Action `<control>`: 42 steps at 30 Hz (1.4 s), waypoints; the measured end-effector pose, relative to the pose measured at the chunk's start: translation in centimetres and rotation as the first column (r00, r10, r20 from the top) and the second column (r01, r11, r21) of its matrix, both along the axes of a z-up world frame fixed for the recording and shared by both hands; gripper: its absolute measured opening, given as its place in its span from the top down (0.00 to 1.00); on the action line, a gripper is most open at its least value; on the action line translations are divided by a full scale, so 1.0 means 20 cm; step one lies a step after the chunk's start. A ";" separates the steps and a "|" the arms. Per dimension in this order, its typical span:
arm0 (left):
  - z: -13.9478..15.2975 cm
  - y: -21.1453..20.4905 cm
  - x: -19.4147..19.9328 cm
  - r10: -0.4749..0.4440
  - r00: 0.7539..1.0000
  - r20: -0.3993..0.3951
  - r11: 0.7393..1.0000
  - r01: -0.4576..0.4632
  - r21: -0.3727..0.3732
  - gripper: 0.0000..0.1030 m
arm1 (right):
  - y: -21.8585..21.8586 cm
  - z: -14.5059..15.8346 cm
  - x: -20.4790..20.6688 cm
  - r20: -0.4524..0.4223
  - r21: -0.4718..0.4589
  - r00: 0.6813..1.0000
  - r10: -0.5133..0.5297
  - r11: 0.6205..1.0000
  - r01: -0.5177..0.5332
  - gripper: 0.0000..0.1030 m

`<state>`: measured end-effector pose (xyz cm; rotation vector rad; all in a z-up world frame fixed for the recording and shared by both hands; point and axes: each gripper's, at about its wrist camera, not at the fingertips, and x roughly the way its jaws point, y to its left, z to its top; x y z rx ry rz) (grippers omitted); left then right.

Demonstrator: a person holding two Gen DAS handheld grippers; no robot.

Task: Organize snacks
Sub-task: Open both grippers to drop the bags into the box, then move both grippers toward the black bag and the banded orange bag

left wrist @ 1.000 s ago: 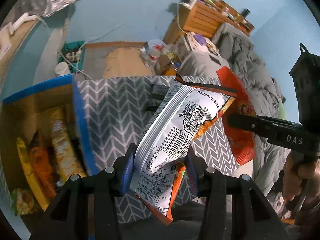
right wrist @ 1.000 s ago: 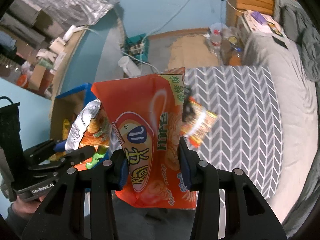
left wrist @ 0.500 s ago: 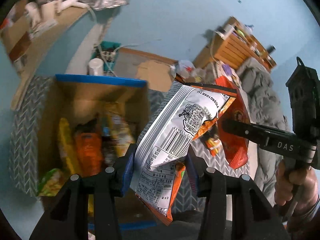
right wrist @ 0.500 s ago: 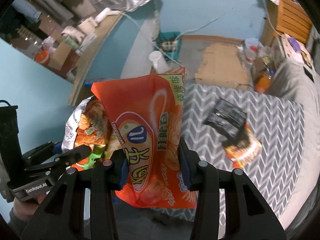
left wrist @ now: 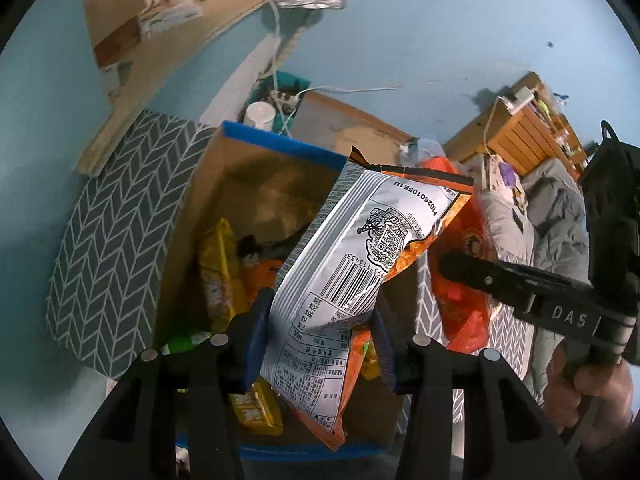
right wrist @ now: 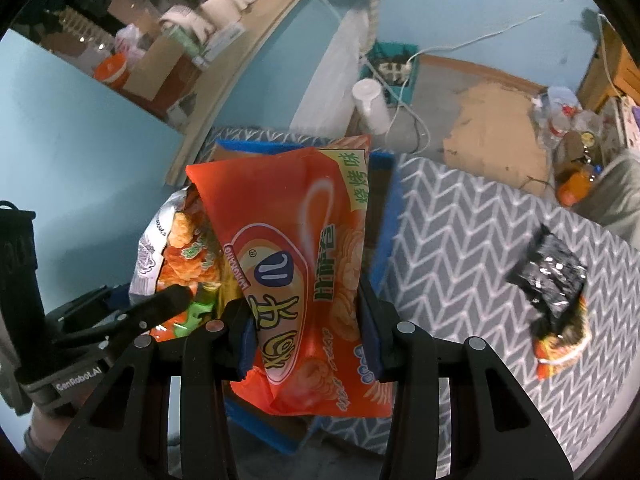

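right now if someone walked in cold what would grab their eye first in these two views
Two snack bags held up close to the cameras: the left gripper clamps a silver-backed chip bag with its barcode facing out, and the right gripper clamps a bright orange-red snack bag. Both hang over a blue-rimmed cardboard box already holding yellow and orange packets. Off to the right, one black-topped packet lies alone on the grey chevron cloth.

The silver snack bag (left wrist: pixel 344 280) clamped between my left gripper's (left wrist: pixel 318 340) pads shows a barcode, a QR code and a code near its top seam, printed upside down. "DAS" stands on my right gripper (left wrist: pixel 568 316), off to the side. My right view shows "GenRobot.AI" on the left one.
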<state>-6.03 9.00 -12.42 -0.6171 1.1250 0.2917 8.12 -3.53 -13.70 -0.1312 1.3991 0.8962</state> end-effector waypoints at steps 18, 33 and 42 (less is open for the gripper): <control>-0.15 0.12 0.04 0.083 0.993 -0.082 0.995 -0.087 -0.046 0.38 | 0.16 -0.13 0.03 -0.043 -0.072 0.998 -0.045 0.996 0.042 0.36; -0.06 0.01 0.04 0.067 0.996 -0.061 0.996 -0.071 -0.058 0.29 | -0.09 -0.06 0.08 -0.017 -0.094 0.992 -0.127 0.988 0.125 0.32; -0.06 -0.19 0.17 -0.013 0.998 -0.069 0.997 0.008 -0.078 0.29 | -0.38 -0.07 0.14 -0.017 -0.116 0.977 -0.214 0.971 0.210 0.32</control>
